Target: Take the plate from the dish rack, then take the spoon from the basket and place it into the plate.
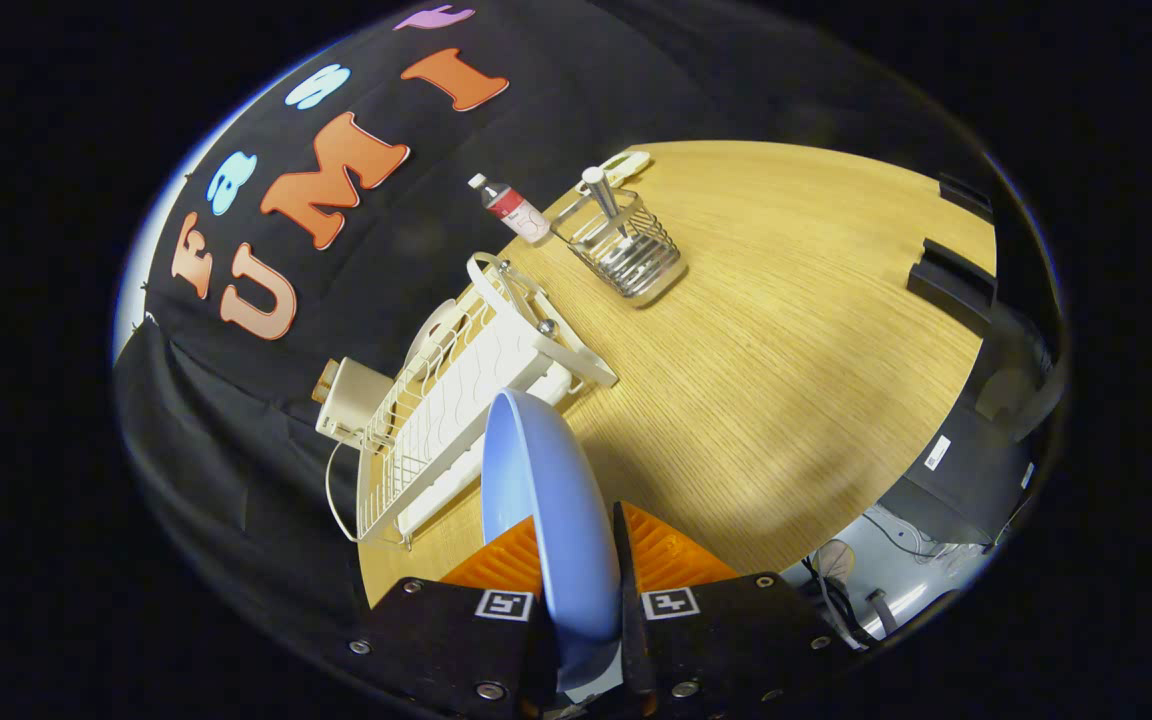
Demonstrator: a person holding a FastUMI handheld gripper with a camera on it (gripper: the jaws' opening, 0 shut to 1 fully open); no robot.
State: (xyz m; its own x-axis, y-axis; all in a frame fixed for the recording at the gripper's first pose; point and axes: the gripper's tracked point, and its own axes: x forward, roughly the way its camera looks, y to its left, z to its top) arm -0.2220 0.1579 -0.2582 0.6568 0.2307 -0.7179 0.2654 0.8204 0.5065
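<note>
Wooden table (786,380) tilted in view; tool (581,560) rolled sideways above it, pinching blue plate (546,500) edge-on beside dish rack (456,400)

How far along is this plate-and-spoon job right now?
Done: the blue plate is out of the white dish rack beside it. In hand: the tool is shut on the plate's rim, holding it on edge over the wooden table. Left: set the plate down, then fetch the spoon standing in the wire basket beyond the rack.

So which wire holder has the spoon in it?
The small round wire basket, beyond the gripper shut on the blue plate; the long white dish rack doesn't.
</note>
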